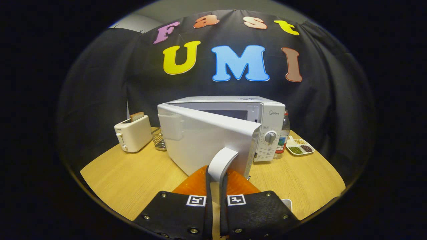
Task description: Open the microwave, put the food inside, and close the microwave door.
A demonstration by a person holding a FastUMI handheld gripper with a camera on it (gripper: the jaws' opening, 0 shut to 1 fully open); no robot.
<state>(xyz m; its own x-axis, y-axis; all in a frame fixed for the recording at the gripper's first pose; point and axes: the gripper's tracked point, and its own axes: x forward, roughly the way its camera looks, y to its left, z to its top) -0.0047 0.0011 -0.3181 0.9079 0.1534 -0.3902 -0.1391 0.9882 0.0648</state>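
Here the divided dish (pixel 299 146) beside the bottle (pixel 283 135) is holding green, tan and dark beans in separate sections, and the toaster (pixel 132 133) is carrying a slice. The microwave (pixel 267 116) is standing on the table (pixel 133 180), its door (pixel 203 140) swinging out toward the camera. The gripper (pixel 217 186) is pinching the door's handle (pixel 222 163) between nearly closed fingers.

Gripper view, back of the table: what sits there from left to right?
Toaster → wire basket → microwave, its door handle clamped between the fingers → bottle → divided dish of beans.
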